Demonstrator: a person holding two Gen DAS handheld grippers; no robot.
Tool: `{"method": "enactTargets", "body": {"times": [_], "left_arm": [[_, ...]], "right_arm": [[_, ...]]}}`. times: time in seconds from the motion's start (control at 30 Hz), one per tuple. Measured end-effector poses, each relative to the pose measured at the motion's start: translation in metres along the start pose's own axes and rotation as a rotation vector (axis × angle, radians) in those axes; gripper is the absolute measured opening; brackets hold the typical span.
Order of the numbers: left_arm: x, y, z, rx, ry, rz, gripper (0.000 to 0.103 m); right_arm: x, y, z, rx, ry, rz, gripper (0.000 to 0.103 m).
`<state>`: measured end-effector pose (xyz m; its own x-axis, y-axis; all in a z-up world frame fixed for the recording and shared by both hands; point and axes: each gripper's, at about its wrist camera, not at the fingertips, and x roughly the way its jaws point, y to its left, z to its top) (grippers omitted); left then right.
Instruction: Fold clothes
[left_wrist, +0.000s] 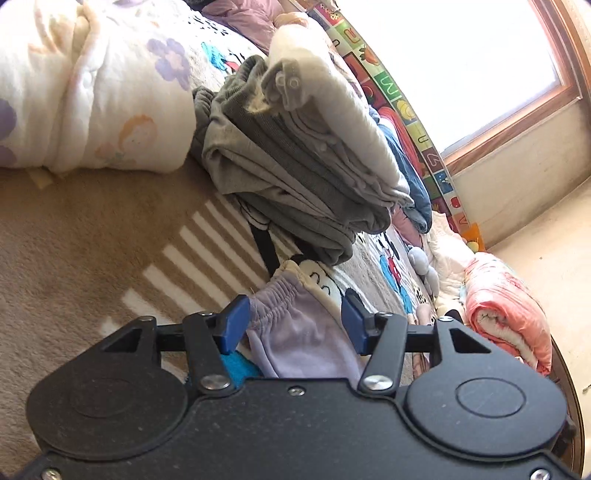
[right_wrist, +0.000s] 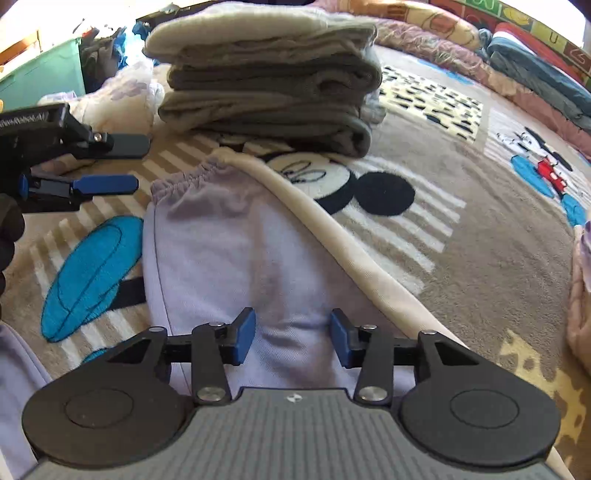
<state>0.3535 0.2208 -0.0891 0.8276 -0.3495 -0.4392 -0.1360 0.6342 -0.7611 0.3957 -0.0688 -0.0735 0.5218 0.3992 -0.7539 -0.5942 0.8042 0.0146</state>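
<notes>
The lilac garment (right_wrist: 229, 258) lies spread on the cartoon-print blanket (right_wrist: 461, 240), near side of the stack of folded clothes (right_wrist: 266, 81). It looks light, soft and limp, so it should crease easily and sag if lifted by one point; the elastic cuff (right_wrist: 184, 181) and hem edges seem the best holds. Left hand-held gripper (right_wrist: 122, 162) hovers released beside that cuff; right hand-held gripper (right_wrist: 293, 339) released over the cloth. A green bin (right_wrist: 48, 77) far left holds indistinct dark things

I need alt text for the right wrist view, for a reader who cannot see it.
The right gripper, jaws open, hovers over lilac trousers spread on a cartoon-patterned blanket. Behind them stands a stack of folded grey clothes; the left gripper, also open, enters from the left.
</notes>
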Motion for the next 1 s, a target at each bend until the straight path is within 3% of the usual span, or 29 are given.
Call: {"method": "enactTargets", "body": {"times": [0.13,0.3,0.43,0.57,0.7,0.87,1.0], "left_arm": [[-0.033,0.002,0.004,-0.013,-0.082,0.022,0.053],[-0.075,-0.002,-0.007,-0.003,-0.169,0.12,0.053],[-0.11,-0.02,-0.027,0.108,-0.205,0.179,0.053],[-0.144,-0.04,-0.069,0.247,-0.22,0.215,0.054],[-0.166,-0.054,-0.124,0.442,-0.192,0.27,0.055],[-0.172,-0.077,-0.18,0.717,-0.149,0.349,0.055],[-0.17,-0.078,-0.203,0.796,-0.101,0.368,0.055]], "right_arm": [[-0.077,0.005,-0.037,0.03,-0.145,-0.025,0.042],[-0.17,-0.007,-0.141,0.182,-0.253,-0.083,0.042],[-0.222,-0.009,-0.231,0.288,-0.297,-0.13,0.042],[-0.25,-0.005,-0.287,0.314,-0.342,-0.182,0.042],[-0.264,0.008,-0.313,0.215,-0.379,-0.275,0.042],[-0.268,0.02,-0.319,0.059,-0.398,-0.325,0.044],[-0.259,0.014,-0.307,-0.001,-0.375,-0.319,0.044]]}}
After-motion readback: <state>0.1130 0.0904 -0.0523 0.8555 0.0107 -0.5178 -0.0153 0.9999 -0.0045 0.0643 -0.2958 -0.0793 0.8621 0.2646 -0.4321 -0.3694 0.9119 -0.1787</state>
